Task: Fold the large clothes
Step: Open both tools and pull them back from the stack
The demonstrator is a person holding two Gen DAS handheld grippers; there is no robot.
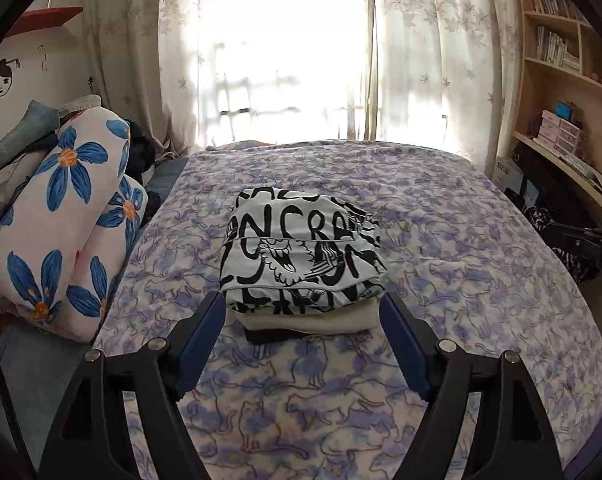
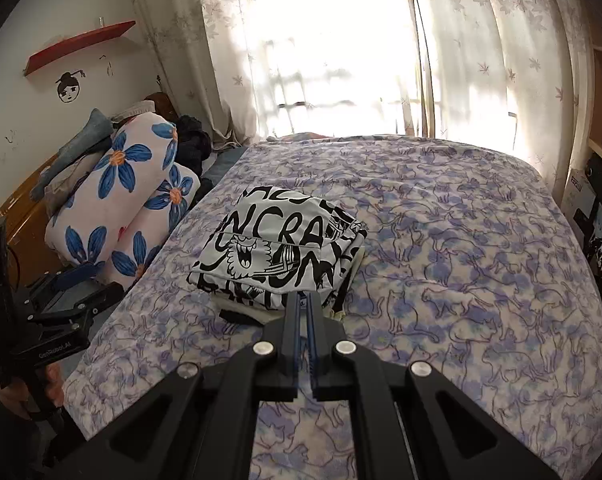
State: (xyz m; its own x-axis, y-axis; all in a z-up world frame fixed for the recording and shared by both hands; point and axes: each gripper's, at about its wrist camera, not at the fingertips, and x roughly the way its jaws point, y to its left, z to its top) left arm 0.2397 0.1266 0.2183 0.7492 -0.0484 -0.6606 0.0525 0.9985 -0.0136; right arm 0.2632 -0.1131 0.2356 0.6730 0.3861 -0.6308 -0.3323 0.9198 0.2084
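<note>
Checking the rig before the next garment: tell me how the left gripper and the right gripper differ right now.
The left gripper has its jaws spread wide with nothing between them; the right gripper has its jaws shut together, empty. Both hover above the bed, aimed down at the folded printed garment on top of the stack.

A home bedroom. A bed under a cat-print cover fills it, with floral bedding rolls along its left edge. Sheer curtains cover the window, and a bookshelf lines the wall.

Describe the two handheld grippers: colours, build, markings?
Both are black, angular frames with cut-out linkage arms and silver pivot bolts. The left gripper has blue pads lining its fingers; the right gripper shows blue strips too. The left one carries white lettering on its body. No cables visible.
</note>
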